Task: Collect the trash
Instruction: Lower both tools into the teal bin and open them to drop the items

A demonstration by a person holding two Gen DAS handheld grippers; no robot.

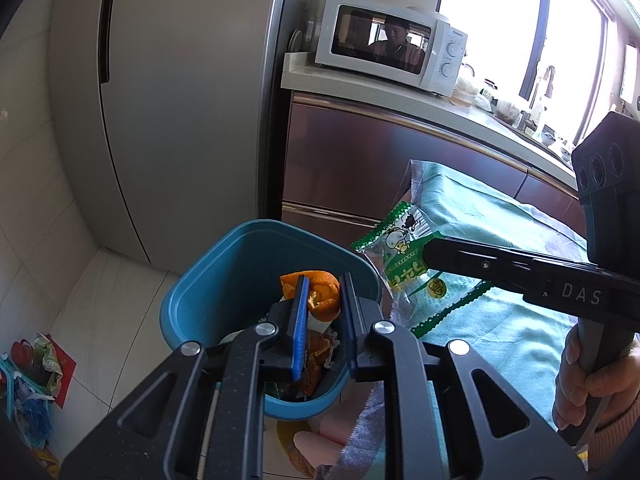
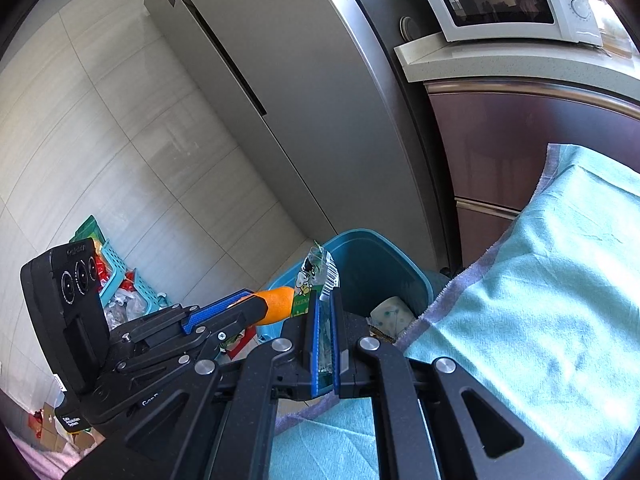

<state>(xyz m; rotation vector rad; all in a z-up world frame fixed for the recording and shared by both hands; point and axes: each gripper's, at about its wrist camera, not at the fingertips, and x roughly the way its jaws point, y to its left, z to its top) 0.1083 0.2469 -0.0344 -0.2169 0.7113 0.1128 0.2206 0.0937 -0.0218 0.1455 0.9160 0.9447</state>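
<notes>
In the left wrist view my left gripper [image 1: 325, 284] is shut on a piece of orange peel [image 1: 322, 294], held over the mouth of a teal trash bin [image 1: 240, 236]. The bin stands on the floor against the table's edge and holds several wrappers. My right gripper [image 1: 428, 254] reaches in from the right, shut on a green and white snack wrapper [image 1: 396, 256] beside the bin's rim. In the right wrist view the right gripper [image 2: 327, 294] pinches that snack wrapper [image 2: 316, 276] above the trash bin [image 2: 380, 248]. The left gripper [image 2: 256, 300] with the orange peel [image 2: 278, 304] is just to its left.
A table under a teal cloth [image 2: 540, 280] lies to the right of the bin. A grey fridge [image 1: 180, 100] stands behind, with a white microwave [image 1: 392, 48] on the counter. A teal basket [image 2: 120, 276] of clutter sits on the tiled floor at left. A hand [image 1: 592, 380] grips the right handle.
</notes>
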